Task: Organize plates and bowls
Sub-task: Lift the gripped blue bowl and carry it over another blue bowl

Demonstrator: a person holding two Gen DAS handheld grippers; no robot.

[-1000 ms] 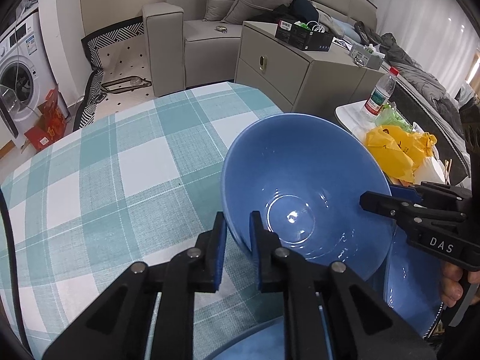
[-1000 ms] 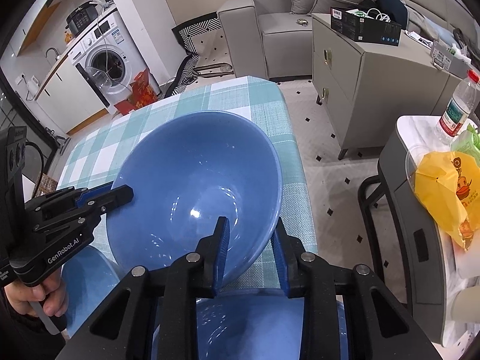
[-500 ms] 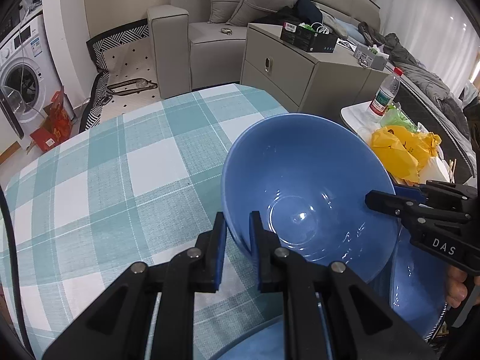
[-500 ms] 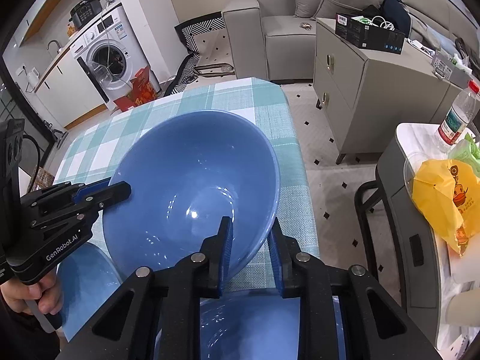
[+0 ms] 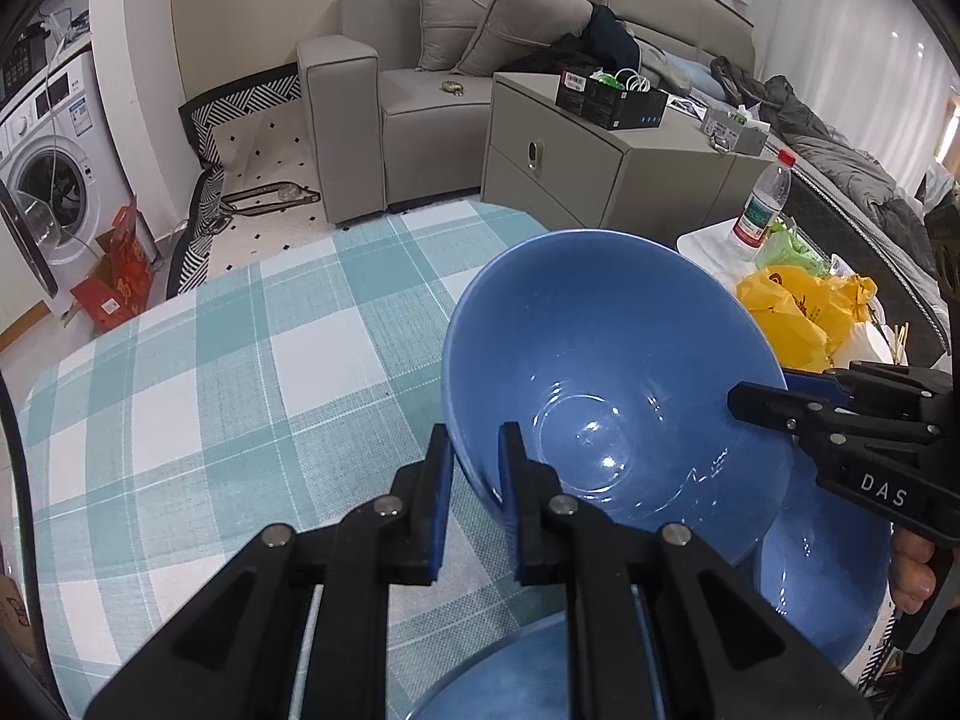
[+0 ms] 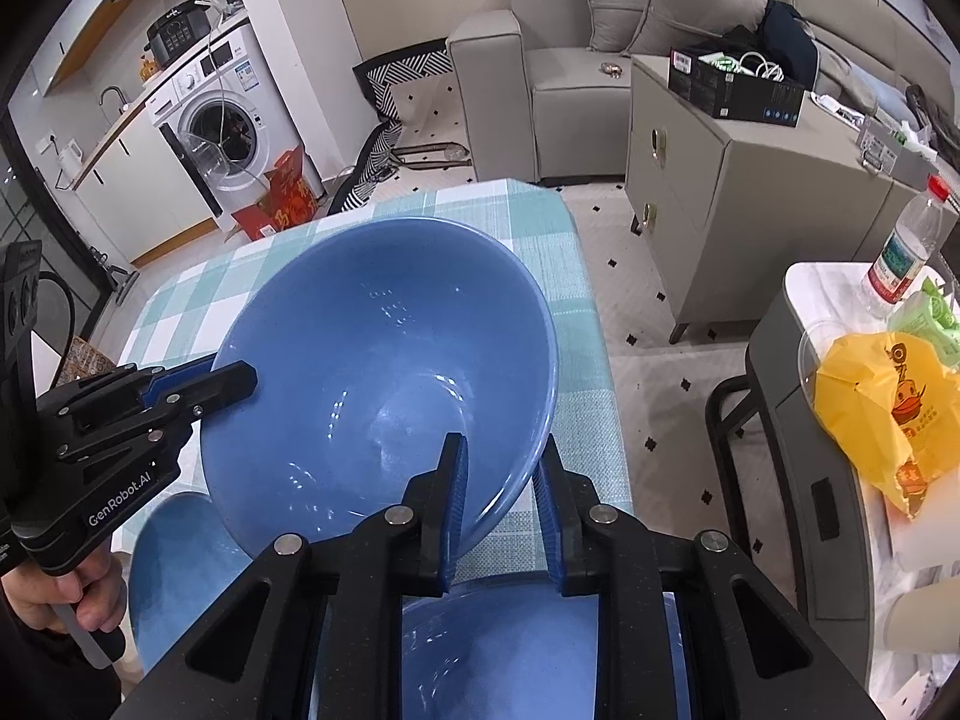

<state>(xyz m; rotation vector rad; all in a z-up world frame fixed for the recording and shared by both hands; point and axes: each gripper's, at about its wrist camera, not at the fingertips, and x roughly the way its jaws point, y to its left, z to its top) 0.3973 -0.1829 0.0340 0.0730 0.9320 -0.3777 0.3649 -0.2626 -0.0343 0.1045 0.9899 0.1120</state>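
A large blue bowl (image 5: pixel 612 396) is held up over the checked table between both grippers. My left gripper (image 5: pixel 474 468) is shut on its near rim; it also shows in the right wrist view (image 6: pixel 204 384) on the bowl's left rim. My right gripper (image 6: pixel 501 474) is shut on the same bowl (image 6: pixel 384 372) at its near rim, and shows in the left wrist view (image 5: pixel 762 396) on the right rim. A second blue bowl (image 5: pixel 828 588) lies below it, and another blue dish (image 6: pixel 516 648) lies under my right gripper.
The teal checked tablecloth (image 5: pixel 210 396) covers the table. Its right edge (image 6: pixel 594 324) drops to the tiled floor. A side table with a yellow bag (image 6: pixel 882 408) and a water bottle (image 6: pixel 906 246) stands to the right. A grey cabinet (image 5: pixel 600 174) and sofa stand behind.
Both grippers have risen a little with the bowl between them; the grips have not changed.
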